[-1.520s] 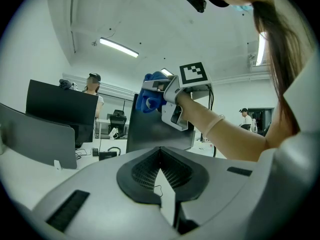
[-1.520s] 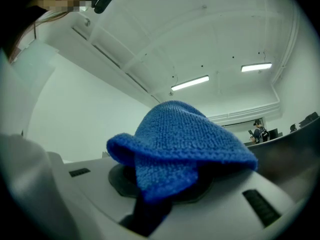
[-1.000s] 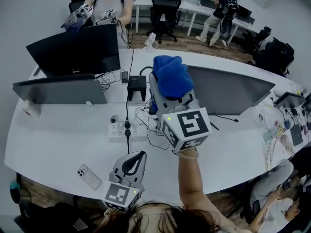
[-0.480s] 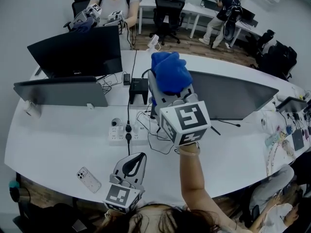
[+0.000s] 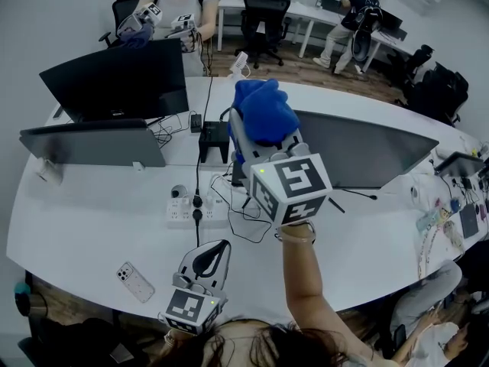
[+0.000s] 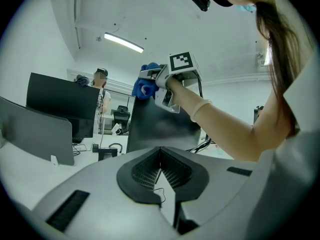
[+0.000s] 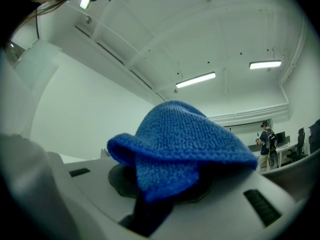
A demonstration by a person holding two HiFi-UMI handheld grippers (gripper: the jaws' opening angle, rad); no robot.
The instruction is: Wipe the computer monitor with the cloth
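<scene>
Left edge of the monitor [image 5: 367,155] behind the blue cloth [image 5: 263,113] and right gripper [image 5: 266,147].

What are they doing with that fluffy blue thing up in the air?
A person sits at a white desk with a gripper tool in each hand. The right gripper is shut on a blue cloth and holds it up by the top corner of the dark monitor, ready for wiping. I can't tell whether the cloth touches the screen. The left gripper is shut, empty, and low by the desk's near edge.
</scene>
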